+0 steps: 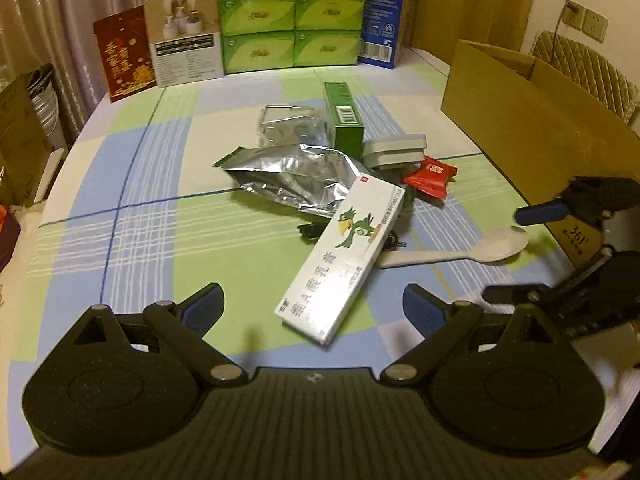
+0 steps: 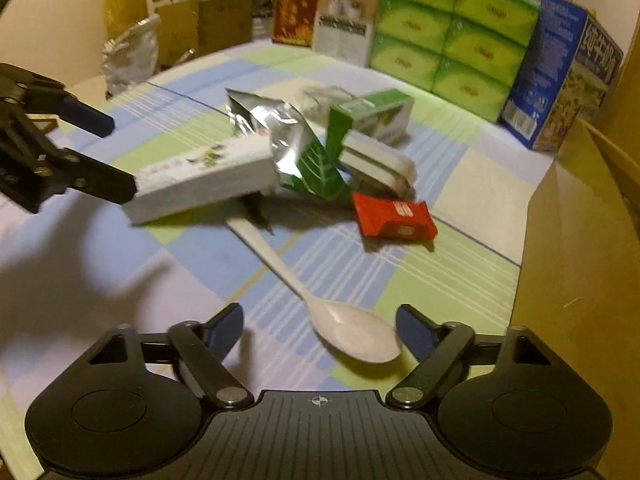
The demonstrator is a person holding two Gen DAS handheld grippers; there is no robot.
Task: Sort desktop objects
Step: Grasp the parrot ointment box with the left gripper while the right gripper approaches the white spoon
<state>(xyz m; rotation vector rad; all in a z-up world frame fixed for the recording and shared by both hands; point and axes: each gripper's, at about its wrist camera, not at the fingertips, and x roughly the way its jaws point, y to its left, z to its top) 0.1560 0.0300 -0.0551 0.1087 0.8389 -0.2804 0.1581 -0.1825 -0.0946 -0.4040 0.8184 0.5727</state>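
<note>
Both tools approach the tabletop clutter with jaws apart and empty — the right tool [image 2: 318, 326] brackets the white spoon [image 2: 352, 334], the left tool [image 1: 312, 304] the white carton [image 1: 340, 256] — each must next lower and clench.

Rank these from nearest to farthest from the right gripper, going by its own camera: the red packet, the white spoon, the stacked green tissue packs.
1. White spoon: its bowl lies between the right gripper's open fingers.
2. Red packet: mid-table, slightly right.
3. Green tissue packs: stacked at the table's far edge.

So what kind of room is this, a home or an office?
Most likely a home dining room: a table under a checked tablecloth, curtains behind it, and stacked green tissue packs against the wall.
</note>
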